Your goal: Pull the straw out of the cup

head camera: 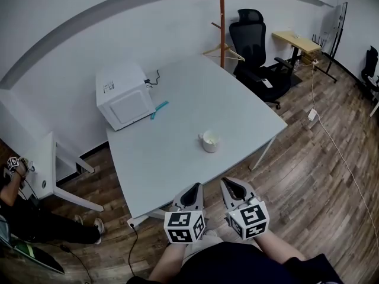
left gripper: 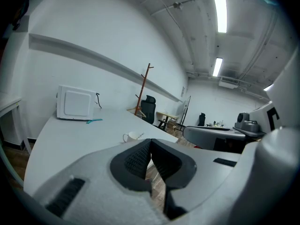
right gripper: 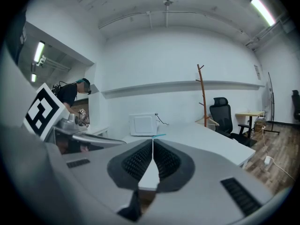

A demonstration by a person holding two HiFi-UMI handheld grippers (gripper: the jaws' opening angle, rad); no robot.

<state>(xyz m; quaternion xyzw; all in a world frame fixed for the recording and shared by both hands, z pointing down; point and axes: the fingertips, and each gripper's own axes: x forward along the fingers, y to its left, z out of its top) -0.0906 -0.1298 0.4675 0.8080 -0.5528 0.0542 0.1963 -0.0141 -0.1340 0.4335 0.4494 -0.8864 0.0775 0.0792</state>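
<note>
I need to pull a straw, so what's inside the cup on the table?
A thin stick, likely the straw, leans out over the cup rim. The cup wall hides its lower end and any liquid.

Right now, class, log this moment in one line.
phase: pre-grasp | left gripper: shut, empty | right gripper: shut, empty | cup: on table, untouched

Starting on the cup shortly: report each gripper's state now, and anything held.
Left gripper: closed, holding nothing.
Right gripper: closed, holding nothing.
</note>
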